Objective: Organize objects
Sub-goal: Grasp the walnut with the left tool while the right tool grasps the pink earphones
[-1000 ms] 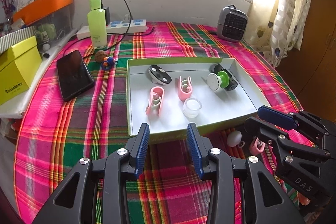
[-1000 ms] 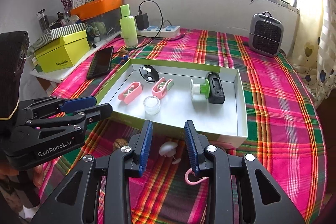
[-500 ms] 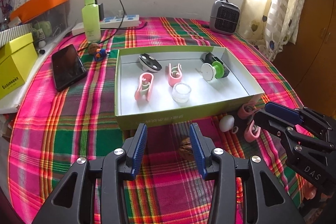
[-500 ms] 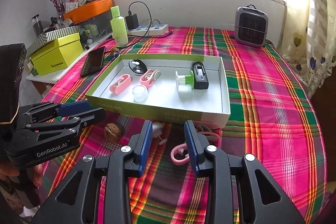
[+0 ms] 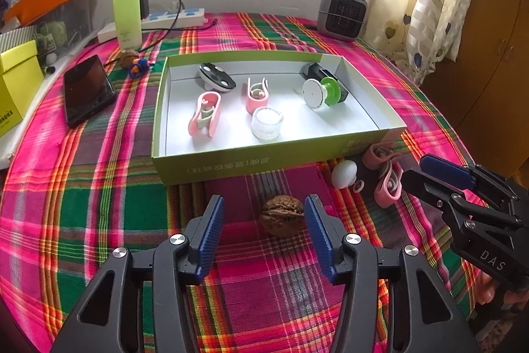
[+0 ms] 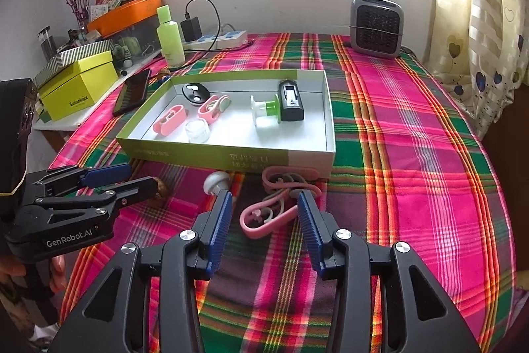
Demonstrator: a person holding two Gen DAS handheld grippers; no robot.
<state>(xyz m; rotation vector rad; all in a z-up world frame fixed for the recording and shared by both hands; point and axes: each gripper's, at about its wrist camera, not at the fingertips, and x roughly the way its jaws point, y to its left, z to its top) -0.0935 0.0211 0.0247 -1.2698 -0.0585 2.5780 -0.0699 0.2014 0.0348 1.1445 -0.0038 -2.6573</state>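
A green-sided white box [image 5: 264, 164] [image 6: 307, 157] holds pink clips, a clear jar, a green-and-white spool, a black device and a black-and-white disc. In front of it on the plaid cloth lie a walnut [image 5: 281, 218], a white mushroom-shaped knob [image 5: 344, 174] [image 6: 216, 181] and pink clips [image 5: 386, 184] [image 6: 267, 217]. My left gripper [image 5: 264, 214] is open with the walnut between its fingers, not touching. My right gripper [image 6: 264, 209] is open around a pink clip, low over the cloth.
A black phone [image 5: 86, 90], a green bottle [image 5: 127, 10], a power strip [image 5: 172, 19], a small heater [image 5: 342, 12] and a yellow box [image 6: 77, 83] stand around the back and left. A second walnut and a blue toy [image 5: 137, 65] lie by the phone.
Both grippers have pulled back from the box and dropped toward the cloth. The walnut now sits between the left fingers and a pink clip between the right fingers. Both jaws stay open.
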